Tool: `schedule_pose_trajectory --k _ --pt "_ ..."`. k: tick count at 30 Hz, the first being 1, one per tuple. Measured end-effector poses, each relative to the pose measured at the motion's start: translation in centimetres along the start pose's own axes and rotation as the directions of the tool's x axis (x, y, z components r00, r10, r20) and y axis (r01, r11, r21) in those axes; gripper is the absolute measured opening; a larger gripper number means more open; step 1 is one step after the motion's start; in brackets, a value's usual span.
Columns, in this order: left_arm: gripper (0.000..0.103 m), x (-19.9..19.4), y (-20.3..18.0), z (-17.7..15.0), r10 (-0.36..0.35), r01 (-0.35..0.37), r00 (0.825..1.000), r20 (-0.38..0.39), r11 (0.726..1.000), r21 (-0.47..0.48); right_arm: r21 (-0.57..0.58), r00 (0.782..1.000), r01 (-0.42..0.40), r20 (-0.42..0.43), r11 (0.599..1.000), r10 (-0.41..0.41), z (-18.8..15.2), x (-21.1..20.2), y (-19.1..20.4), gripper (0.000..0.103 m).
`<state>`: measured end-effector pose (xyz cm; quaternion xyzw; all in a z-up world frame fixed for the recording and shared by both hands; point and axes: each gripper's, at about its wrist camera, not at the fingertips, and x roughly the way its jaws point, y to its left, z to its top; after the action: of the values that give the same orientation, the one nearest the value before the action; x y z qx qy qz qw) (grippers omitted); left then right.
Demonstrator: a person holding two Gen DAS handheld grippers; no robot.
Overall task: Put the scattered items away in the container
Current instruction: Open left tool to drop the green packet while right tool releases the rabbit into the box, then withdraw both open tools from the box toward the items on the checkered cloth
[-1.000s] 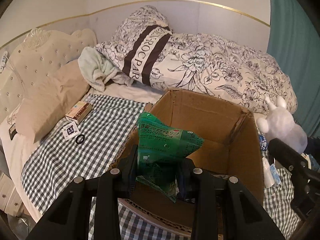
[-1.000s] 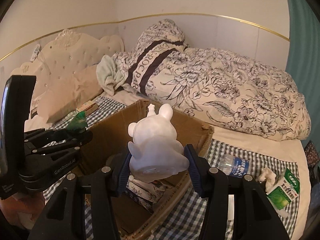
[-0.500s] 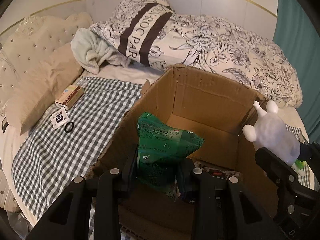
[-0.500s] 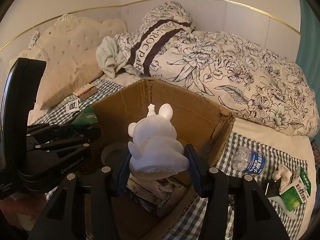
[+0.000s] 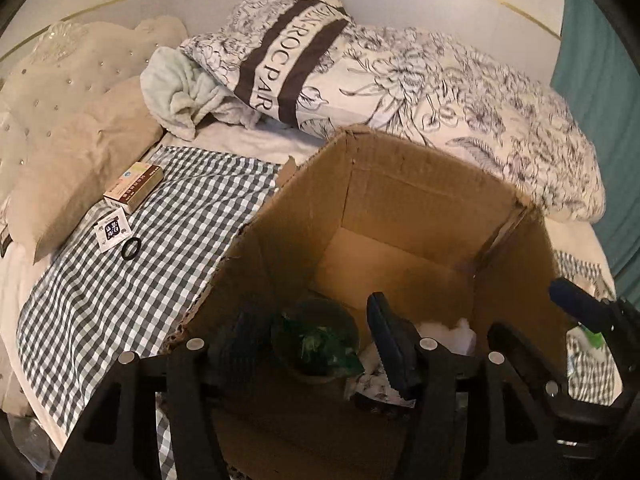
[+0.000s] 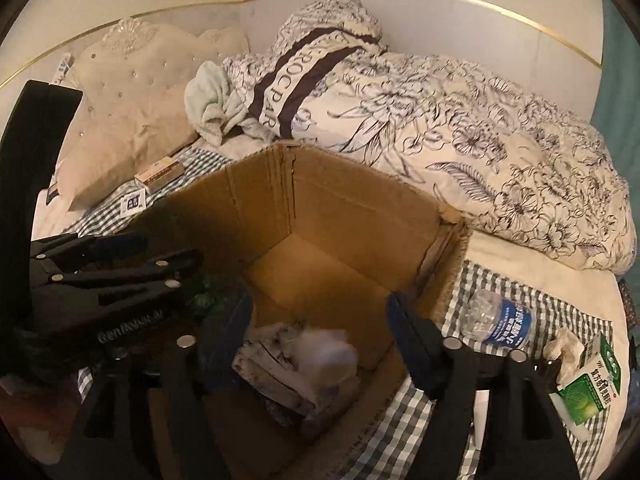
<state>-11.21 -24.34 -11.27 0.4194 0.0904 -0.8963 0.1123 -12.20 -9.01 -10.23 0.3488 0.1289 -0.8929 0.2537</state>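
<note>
Brown cardboard box [image 5: 420, 200], grn/wht gingham sheet [image 5: 132, 280]

both wrist views close above, angled down, sharing cardboard box [image 5: 420, 216]

Both tools are matte black plastic, each with two long angular arms dotted with round silver screws. The left gripper [image 5: 314, 334] and right gripper [image 6: 318, 322] have dark blue finger pads. Pale, blurred lettering marks the left one's side.
</note>
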Motion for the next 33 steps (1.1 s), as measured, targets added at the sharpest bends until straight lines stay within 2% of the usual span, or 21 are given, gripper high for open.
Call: schedule_pose_trajectory --k 10,19,23,33 --pt "0.061 -1.9 -0.7 0.3 0.005 -0.005 0.999 0.037 1.000 0.000 0.026 0.999 0.013 0.030 1.000 -0.014 -0.1 -2.1 -1.2 0.070" --pt "0.073 -4.6 -1.9 1.0 -0.007 0.008 0.995 0.097 1.000 -0.009 0.063 0.996 0.040 0.078 0.997 -0.045 -0.3 -5.4 -2.9 0.071" --pt "0.082 -6.2 -3.4 1.2 -0.027 0.026 0.991 0.134 1.000 0.009 0.075 0.992 0.062 0.107 0.995 -0.070 -0.6 -7.4 -3.8 0.077" --pt "0.092 -9.1 -7.0 1.4 -0.061 0.050 0.981 0.186 0.997 0.060 0.119 0.980 0.111 0.154 0.987 -0.129 -1.4 -11.7 -6.7 0.079"
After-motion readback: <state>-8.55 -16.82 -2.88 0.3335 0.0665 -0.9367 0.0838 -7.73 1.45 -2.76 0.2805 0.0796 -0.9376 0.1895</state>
